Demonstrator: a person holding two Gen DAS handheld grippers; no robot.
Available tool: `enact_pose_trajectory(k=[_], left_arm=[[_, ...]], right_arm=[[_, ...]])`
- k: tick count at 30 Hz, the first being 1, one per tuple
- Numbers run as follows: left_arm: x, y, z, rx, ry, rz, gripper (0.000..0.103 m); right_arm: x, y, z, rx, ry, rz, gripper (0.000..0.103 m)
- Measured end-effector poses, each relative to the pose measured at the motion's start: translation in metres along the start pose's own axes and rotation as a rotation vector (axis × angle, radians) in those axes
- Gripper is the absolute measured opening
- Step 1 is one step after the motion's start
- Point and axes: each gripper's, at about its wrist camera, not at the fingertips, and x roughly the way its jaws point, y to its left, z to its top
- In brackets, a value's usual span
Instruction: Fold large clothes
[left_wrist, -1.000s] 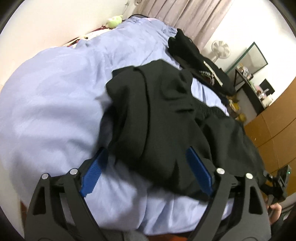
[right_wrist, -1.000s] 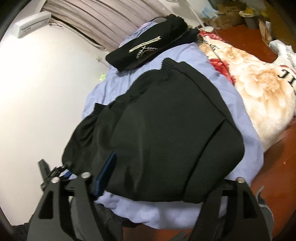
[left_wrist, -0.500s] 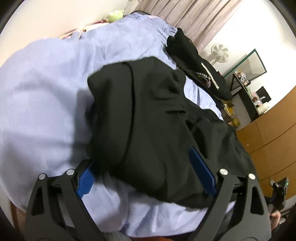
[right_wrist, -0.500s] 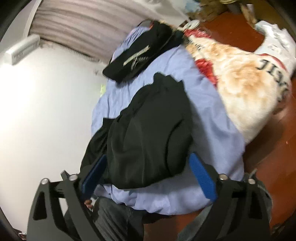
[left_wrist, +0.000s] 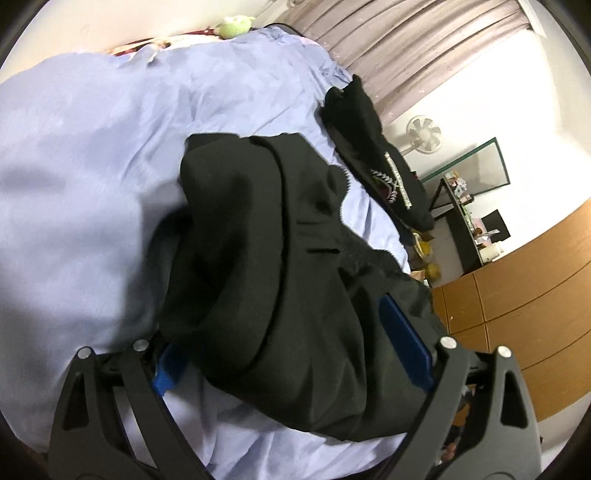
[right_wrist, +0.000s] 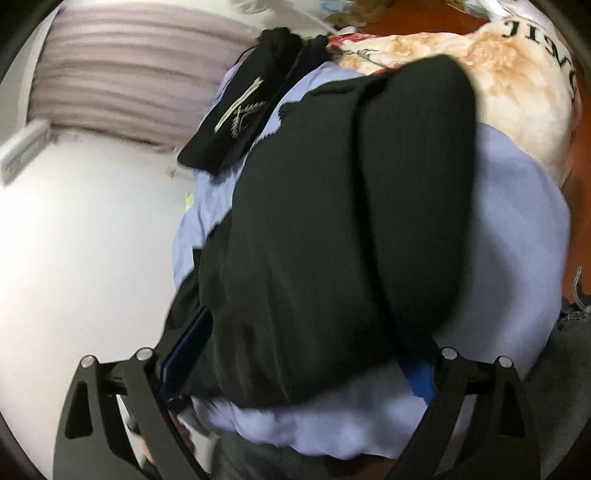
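Note:
A large black garment (left_wrist: 280, 266) lies bunched and partly folded on a bed with a light blue sheet (left_wrist: 92, 155); it also fills the right wrist view (right_wrist: 332, 206). My left gripper (left_wrist: 291, 354) is open, its blue-padded fingers (left_wrist: 406, 339) straddling the garment's near edge, the cloth lying between and over them. My right gripper (right_wrist: 299, 365) is open too, its fingers (right_wrist: 184, 343) either side of the garment's near end. Neither jaw is closed on the cloth.
A second black garment with a white emblem (left_wrist: 384, 173) lies further up the bed, also in the right wrist view (right_wrist: 243, 107). A floral blanket (right_wrist: 517, 85) hangs off the bed's side. A fan (left_wrist: 424, 133), shelf and wooden cabinets (left_wrist: 517, 302) stand by the wall.
Both grippers have moved in closer over the black garment. The right wrist view swung from a far look at the bed to close over the cloth, now blurred by motion.

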Motion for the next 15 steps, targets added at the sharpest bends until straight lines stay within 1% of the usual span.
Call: enact_pose_trajectory(k=[1, 2, 3, 4, 6, 7, 8, 9, 10, 12, 13, 15], left_arm=[[-0.003, -0.002, 0.002, 0.009, -0.023, -0.025, 0.087], [-0.004, -0.004, 0.003, 0.018, -0.034, -0.034, 0.084], [-0.004, -0.007, 0.005, 0.042, -0.051, -0.037, 0.083], [-0.004, -0.008, 0.006, 0.057, -0.058, -0.035, 0.083], [-0.003, -0.011, 0.009, 0.079, -0.085, -0.039, 0.083], [0.002, -0.016, 0.012, 0.114, -0.091, -0.033, 0.083], [0.009, -0.019, 0.015, 0.138, -0.079, -0.002, 0.083], [0.023, -0.02, 0.02, 0.155, -0.044, 0.061, 0.083], [0.028, -0.017, 0.02, 0.147, -0.026, 0.085, 0.083], [0.04, -0.005, 0.028, 0.069, -0.009, 0.127, 0.083], [0.043, -0.001, 0.032, 0.039, -0.005, 0.146, 0.083], [0.046, 0.002, 0.038, -0.014, 0.009, 0.143, 0.082]], right_arm=[[-0.003, 0.01, 0.003, -0.019, -0.03, 0.031, 0.091], [-0.006, 0.017, 0.003, -0.038, -0.051, 0.055, 0.091], [-0.011, 0.026, 0.004, -0.072, -0.082, 0.097, 0.091], [-0.014, 0.035, 0.004, -0.106, -0.097, 0.117, 0.091], [-0.01, 0.046, 0.008, -0.142, -0.105, 0.127, 0.091], [-0.003, 0.049, 0.013, -0.15, -0.099, 0.085, 0.091], [0.007, 0.049, 0.018, -0.141, -0.075, 0.004, 0.092], [0.017, 0.046, 0.022, -0.121, -0.045, -0.079, 0.092], [0.023, 0.042, 0.023, -0.101, -0.021, -0.136, 0.092], [0.037, 0.031, 0.023, -0.052, 0.018, -0.201, 0.092], [0.04, 0.029, 0.024, -0.032, 0.03, -0.213, 0.092], [0.047, 0.025, 0.033, 0.074, 0.057, -0.232, 0.091]])
